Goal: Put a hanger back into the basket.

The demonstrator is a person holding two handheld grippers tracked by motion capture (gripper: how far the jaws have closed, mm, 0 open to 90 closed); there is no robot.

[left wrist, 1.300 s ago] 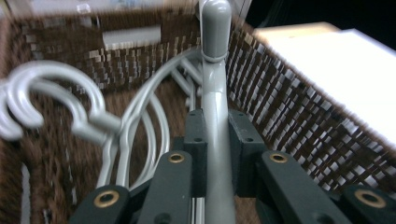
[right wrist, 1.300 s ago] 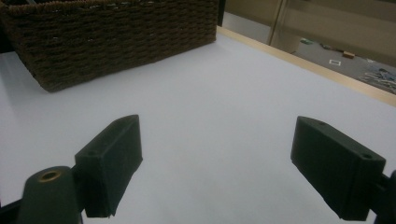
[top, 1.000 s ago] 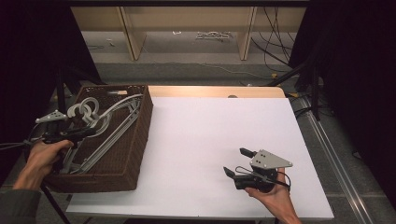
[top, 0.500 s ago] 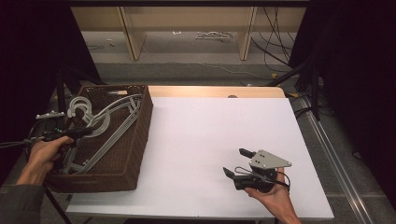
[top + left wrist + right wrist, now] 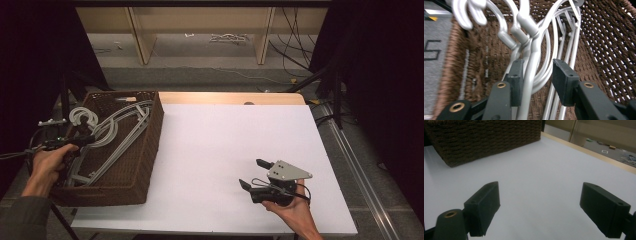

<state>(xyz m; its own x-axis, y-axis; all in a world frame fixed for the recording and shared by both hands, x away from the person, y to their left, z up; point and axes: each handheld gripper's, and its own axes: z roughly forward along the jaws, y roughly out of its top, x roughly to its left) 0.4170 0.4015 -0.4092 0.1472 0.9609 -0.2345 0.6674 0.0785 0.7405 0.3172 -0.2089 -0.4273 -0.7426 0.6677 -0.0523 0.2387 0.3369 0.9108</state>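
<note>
High view: a bundle of grey plastic clothes hangers (image 5: 112, 137) lies in a dark brown woven wicker basket (image 5: 145, 165) that stands on the left edge of a white table top (image 5: 225, 145), the hooks toward the basket's far left corner and the arms running toward its near wall. The left gripper (image 5: 80, 140) is held by the person's left hand (image 5: 46, 165) over the left side of the basket, among the hanger necks. Left gripper view: the two black jaws stand a little apart with pale hanger stems between them; one stem touches the left pad (image 5: 516, 81), while the right pad (image 5: 564, 82) stands clear of it, so the jaws straddle the hangers (image 5: 534, 50) without clamping them. Three hook collars sit side by side just above the jaws, and the brown weave of the basket (image 5: 606, 42) rises behind and to the right. High view, near right of the table: the right gripper (image 5: 256, 174) rests in the person's right hand (image 5: 292, 212), well apart from the basket, its grey three-cornered plate (image 5: 287, 171) uppermost and its jaws pointing left. Right gripper view: the jaws of the right gripper (image 5: 540, 205) are spread wide with bare white table (image 5: 544, 170) between them; the outer wall of the basket (image 5: 486, 137) stands at the far left. A pale wooden strip (image 5: 225, 98) borders the far edge of the table
</note>
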